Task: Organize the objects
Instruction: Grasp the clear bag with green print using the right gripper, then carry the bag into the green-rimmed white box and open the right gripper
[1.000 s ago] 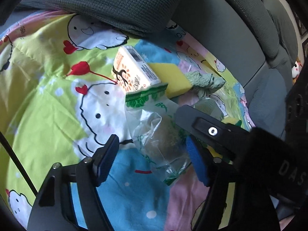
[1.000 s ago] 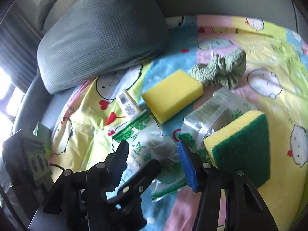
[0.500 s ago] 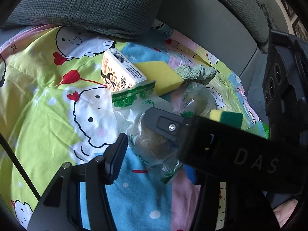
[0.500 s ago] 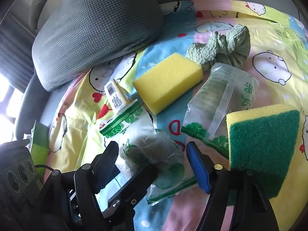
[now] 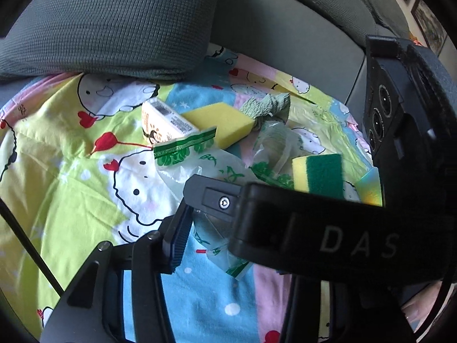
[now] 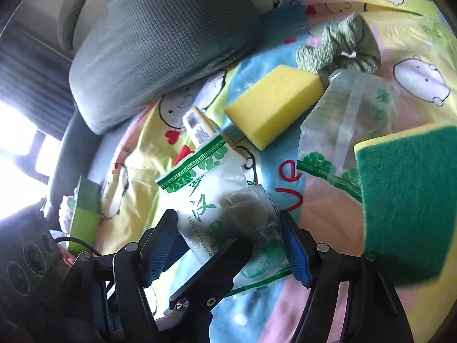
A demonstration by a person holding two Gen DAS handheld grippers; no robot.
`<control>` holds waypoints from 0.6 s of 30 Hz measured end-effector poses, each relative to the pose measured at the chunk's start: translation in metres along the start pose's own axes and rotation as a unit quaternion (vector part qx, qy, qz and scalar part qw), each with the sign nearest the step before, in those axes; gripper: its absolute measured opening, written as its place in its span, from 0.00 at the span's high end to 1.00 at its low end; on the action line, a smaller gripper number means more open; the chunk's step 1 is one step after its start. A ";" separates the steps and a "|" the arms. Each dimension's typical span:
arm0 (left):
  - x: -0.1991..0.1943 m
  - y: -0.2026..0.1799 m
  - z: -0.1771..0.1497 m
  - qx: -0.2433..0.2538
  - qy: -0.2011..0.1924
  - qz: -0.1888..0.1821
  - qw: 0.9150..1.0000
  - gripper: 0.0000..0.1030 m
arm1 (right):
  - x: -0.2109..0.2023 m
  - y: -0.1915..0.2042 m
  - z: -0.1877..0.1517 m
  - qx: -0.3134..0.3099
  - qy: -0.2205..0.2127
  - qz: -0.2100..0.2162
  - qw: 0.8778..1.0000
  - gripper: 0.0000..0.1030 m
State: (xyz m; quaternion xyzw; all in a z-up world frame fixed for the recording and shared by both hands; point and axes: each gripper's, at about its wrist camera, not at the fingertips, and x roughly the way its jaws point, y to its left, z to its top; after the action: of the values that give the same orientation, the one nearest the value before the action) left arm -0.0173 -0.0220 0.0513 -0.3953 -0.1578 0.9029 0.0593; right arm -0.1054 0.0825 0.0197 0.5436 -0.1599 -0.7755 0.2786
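Note:
A clear plastic bag with green print (image 6: pixel 222 200) holding a dark round lump stands tilted up on the cartoon quilt (image 5: pixel 57 171). My left gripper (image 5: pixel 217 234) is closing its jaws on the bag's lower end. Its left pad (image 5: pixel 178 240) rests against the plastic, and its other finger (image 6: pixel 211 271) crosses in front of the bag. My right gripper (image 6: pixel 228 225) is open, its blue pads flanking the same bag (image 5: pixel 200 168). The right gripper's finger (image 5: pixel 217 200) and body hide my left gripper's right finger in the left wrist view.
Beyond the bag lie an orange-white carton (image 5: pixel 162 120), a yellow sponge (image 6: pixel 271 100), a second clear bag (image 6: pixel 348 120), a green cloth (image 6: pixel 342 48) and a green-faced scouring sponge (image 6: pixel 408 200). A grey cushion (image 6: pixel 160 37) borders the quilt at the back. A green box (image 6: pixel 85 214) sits left.
My left fingers have narrowed around the bag, and its printed top edge has tipped upward. The right gripper has widened and moved over the bag, its body now crossing the left wrist view.

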 end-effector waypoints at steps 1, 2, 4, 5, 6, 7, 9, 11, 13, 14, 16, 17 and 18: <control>-0.005 -0.002 0.000 0.005 -0.008 -0.002 1.000 0.56 | -0.005 0.003 -0.001 -0.003 -0.008 0.001 1.000 0.30; -0.010 -0.004 0.001 0.011 -0.017 -0.004 1.000 0.56 | -0.012 0.008 -0.002 -0.007 -0.016 0.001 1.000 0.30; -0.021 -0.011 0.002 0.028 -0.038 -0.006 0.999 0.56 | -0.022 0.015 -0.004 -0.016 -0.031 0.001 0.999 0.30; -0.027 -0.015 0.003 0.037 -0.048 -0.008 0.998 0.56 | -0.028 0.018 -0.005 -0.020 -0.039 0.002 0.999 0.30; -0.032 -0.020 0.003 0.044 -0.058 -0.010 0.997 0.56 | -0.037 0.021 -0.007 -0.023 -0.049 0.003 0.999 0.30; -0.037 -0.024 0.003 0.051 -0.067 -0.011 0.996 0.56 | -0.043 0.022 -0.009 -0.024 -0.057 0.004 0.998 0.30; -0.048 -0.033 0.004 0.065 -0.085 -0.015 0.994 0.56 | -0.056 0.025 -0.011 -0.027 -0.072 0.007 0.997 0.30; -0.057 -0.043 0.005 0.078 -0.103 -0.020 0.991 0.56 | -0.072 0.027 -0.014 -0.029 -0.091 0.009 0.995 0.30; -0.065 -0.054 0.005 0.091 -0.119 -0.026 0.988 0.56 | -0.089 0.028 -0.018 -0.029 -0.113 0.011 0.993 0.30; -0.069 -0.060 0.004 0.099 -0.127 -0.029 0.987 0.56 | -0.098 0.027 -0.021 -0.027 -0.124 0.013 0.992 0.30; -0.077 -0.073 0.003 0.117 -0.140 -0.037 0.983 0.56 | -0.112 0.026 -0.026 -0.022 -0.143 0.016 0.989 0.30; -0.080 -0.079 0.002 0.126 -0.144 -0.042 0.981 0.56 | -0.118 0.025 -0.029 -0.019 -0.150 0.016 0.988 0.30; -0.082 -0.085 0.001 0.133 -0.148 -0.049 0.979 0.56 | -0.128 0.022 -0.033 -0.016 -0.162 0.012 0.987 0.30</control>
State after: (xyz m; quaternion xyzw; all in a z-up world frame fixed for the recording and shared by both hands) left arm 0.0367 0.0391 0.1372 -0.2380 -0.0624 0.9603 0.1313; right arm -0.0364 0.1444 0.1172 0.4042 -0.1973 -0.8524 0.2667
